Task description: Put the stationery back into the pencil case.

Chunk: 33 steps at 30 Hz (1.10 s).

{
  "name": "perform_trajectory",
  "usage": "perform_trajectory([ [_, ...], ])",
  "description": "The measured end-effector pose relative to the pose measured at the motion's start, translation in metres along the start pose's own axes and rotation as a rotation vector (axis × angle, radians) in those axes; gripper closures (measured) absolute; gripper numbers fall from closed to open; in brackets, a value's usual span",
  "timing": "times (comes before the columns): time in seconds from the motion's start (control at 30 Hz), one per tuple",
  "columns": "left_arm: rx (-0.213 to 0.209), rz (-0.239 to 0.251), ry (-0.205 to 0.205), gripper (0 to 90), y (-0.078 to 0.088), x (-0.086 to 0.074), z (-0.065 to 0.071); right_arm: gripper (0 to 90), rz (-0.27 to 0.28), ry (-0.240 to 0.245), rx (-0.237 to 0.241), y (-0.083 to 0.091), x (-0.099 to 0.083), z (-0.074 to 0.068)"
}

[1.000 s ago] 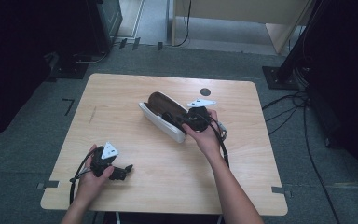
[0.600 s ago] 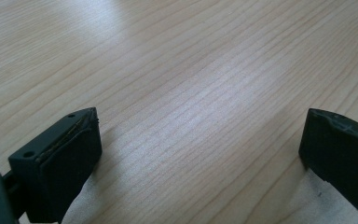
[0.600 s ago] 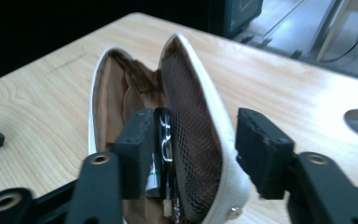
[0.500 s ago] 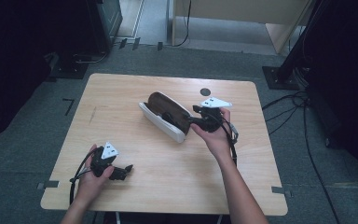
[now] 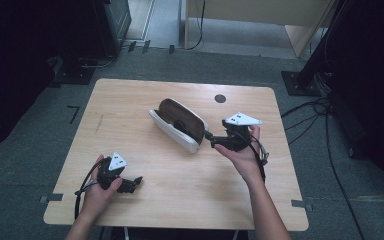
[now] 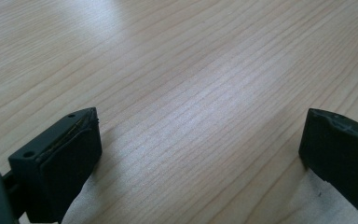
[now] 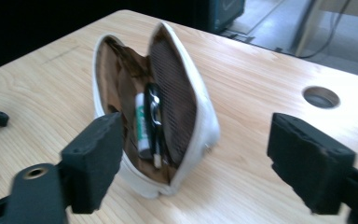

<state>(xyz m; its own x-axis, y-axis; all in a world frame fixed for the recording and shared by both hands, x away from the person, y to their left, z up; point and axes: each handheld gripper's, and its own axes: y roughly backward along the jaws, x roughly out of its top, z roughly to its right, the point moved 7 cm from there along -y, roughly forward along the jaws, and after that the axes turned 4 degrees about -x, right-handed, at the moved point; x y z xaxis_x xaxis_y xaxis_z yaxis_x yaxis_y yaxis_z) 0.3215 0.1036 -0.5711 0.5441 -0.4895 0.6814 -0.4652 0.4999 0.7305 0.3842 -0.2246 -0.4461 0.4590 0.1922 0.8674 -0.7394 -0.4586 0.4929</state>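
Nearest the person, the left gripper (image 5: 130, 184) rests low on the wooden table (image 5: 130, 107) near its front left corner, held in the left hand (image 5: 100, 187). In the left gripper view its jaws stand wide apart with bare wood grain between them — it grips nothing, and it looks parked there, out of the way of the work farther up the table.

Farther in, on the right, the right hand (image 5: 242, 155) holds the right gripper (image 5: 211, 140) level, its tips pointing at the near end of the case and just short of it. Its jaws have just been opening, and in the right gripper view they stand wide with nothing pressed between the pads; the case sits beyond them, framed in the gap. That reads as a release: the gripper has let go and is clear of the shell.

The white glasses case (image 5: 180, 126) lies near the middle of the table, set aslant, its lid propped open so the brown lining shows. Inside, seen in the right gripper view, a small white tube with green print (image 7: 142, 126) lies beside a dark folded item (image 7: 154, 114) — probably spectacles, though that is hard to tell. Both lie lengthwise along the hollow.

Beyond, a round cable hole (image 5: 220, 98) sits near the far edge.
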Motion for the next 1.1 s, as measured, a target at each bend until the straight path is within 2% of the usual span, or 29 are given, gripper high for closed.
perform_trajectory([
  [0.13,0.000,0.000,0.000,0.0,0.000,0.000,0.000,11.9,-0.004,-0.020,-0.034,0.009,-0.010,0.009],
  [0.2,-0.001,0.001,0.002,0.0,0.000,0.000,0.000,5.6,-0.015,-0.033,-0.051,0.012,-0.016,0.013],
  [0.33,-0.001,0.001,0.003,0.0,0.000,0.000,0.000,0.0,-0.023,-0.064,-0.064,0.018,-0.026,0.020],
  [0.67,0.001,0.001,0.003,0.0,0.000,0.000,0.000,0.0,-0.039,-0.077,-0.103,0.031,-0.060,0.027],
  [1.1,0.001,0.001,0.003,0.0,0.000,0.000,0.000,0.0,-0.076,-0.134,-0.179,0.050,-0.102,0.056],
])
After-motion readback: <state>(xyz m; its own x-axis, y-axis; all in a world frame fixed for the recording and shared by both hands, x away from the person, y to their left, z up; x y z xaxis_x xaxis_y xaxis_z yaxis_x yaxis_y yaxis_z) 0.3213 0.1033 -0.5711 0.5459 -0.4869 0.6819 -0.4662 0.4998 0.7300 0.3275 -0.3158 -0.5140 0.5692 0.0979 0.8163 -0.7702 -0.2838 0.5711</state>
